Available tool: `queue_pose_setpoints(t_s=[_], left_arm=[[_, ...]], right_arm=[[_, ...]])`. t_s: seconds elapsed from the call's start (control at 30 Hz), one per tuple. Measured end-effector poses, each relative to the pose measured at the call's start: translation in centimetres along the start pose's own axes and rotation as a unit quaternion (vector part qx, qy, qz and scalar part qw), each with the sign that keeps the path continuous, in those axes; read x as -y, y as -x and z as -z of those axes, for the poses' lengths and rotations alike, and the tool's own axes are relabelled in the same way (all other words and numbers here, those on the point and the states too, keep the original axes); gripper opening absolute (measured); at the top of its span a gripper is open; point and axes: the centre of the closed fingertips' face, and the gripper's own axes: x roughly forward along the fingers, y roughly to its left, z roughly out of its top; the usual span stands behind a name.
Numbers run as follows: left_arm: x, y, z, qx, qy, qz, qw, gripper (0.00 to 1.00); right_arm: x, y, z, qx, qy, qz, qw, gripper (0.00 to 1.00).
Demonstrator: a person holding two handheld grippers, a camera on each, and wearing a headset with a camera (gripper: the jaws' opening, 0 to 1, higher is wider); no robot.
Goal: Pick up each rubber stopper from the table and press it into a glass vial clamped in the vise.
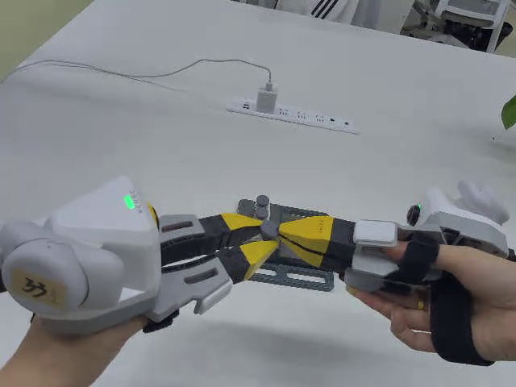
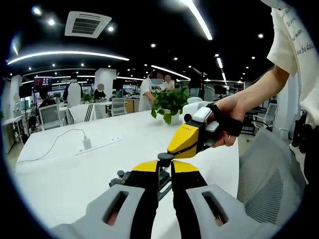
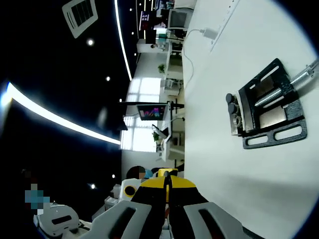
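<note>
Left claw (image 2: 165, 165), yellow wedge tips around round dark rubber stopper (image 2: 165, 158).

Head view evenly, brightly lit; white table (image 1: 161, 145) slightly washed out, soft shadows cast at lower centre. Gripper views strongly bent at edges; ceiling strips (image 2: 198, 19) blown out against dark ceiling.

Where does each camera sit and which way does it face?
Head view: on the headset, facing down at the table; left hand, right hand, left gripper, right gripper tip to tip.
Left gripper view: on that gripper, facing across the table toward the office; own fingers pinch a stopper; right hand beyond.
Right gripper view: on that gripper, rolled sideways, facing past the vise; own fingers shut.
Shared: all show the vise and power strip.
</note>
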Motion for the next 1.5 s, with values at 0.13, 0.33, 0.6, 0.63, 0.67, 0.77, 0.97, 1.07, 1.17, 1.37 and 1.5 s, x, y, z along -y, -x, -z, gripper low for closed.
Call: queue_pose_setpoints(t_s=[0.13, 0.33, 0.6, 0.63, 0.67, 0.77, 0.97, 1.07, 1.17, 1.37, 1.5], left_arm=[[0.2, 0.0, 0.1, -0.003, -0.005, 0.002, 1.0000, 0.05], [0.3, 0.1, 0.1, -0.001, -0.005, 0.003, 1.0000, 0.05], [0.5, 0.1, 0.1, 0.002, -0.006, 0.004, 1.0000, 0.05], [0.5, 0.1, 0.1, 0.001, -0.003, 0.005, 1.0000, 0.05], [0.5, 0.1, 0.1, 0.001, -0.003, 0.005, 1.0000, 0.05], [0.4, 0.1, 0.2, -0.001, -0.001, 0.004, 1.0000, 0.05], [0.3, 0.1, 0.4, -0.008, -0.001, 0.005, 1.0000, 0.05], [0.3, 0.1, 0.8, -0.016, -0.001, 0.008, 0.9998, 0.05], [0.4, 0.1, 1.1, -0.021, -0.002, 0.012, 0.9997, 0.05], [0.8, 0.0, 1.8, -0.038, -0.008, 0.024, 0.9990, 0.05], [1.3, -0.2, 2.1, -0.048, -0.012, 0.039, 0.9980, 0.05]], right_arm=[[0.1, 0.0, 0.1, 0.001, -0.005, 0.001, 1.0000, 0.00], [0.1, 0.1, 0.4, -0.001, -0.011, -0.003, 0.9999, 0.00], [0.5, 0.4, 0.1, -0.001, -0.013, -0.003, 0.9999, 0.00], [0.7, 0.5, -0.1, 0.000, -0.014, -0.003, 0.9999, 0.00], [0.7, 0.5, -0.2, 0.001, -0.013, -0.003, 0.9999, 0.00], [0.7, 0.4, -0.1, 0.003, -0.010, -0.003, 0.9999, 0.00], [0.3, 0.2, 0.1, -0.006, 0.084, 0.008, 0.9964, 0.01], [-0.1, 0.4, 0.0, -0.017, 0.121, 0.016, 0.9924, 0.13], [0.1, 0.7, 0.1, -0.047, 0.192, 0.043, 0.9793, 0.25], [0.9, 1.4, 0.3, -0.141, 0.377, 0.107, 0.9092, 0.34], [1.3, 1.9, 0.1, -0.211, 0.474, 0.128, 0.8453, 0.34]])
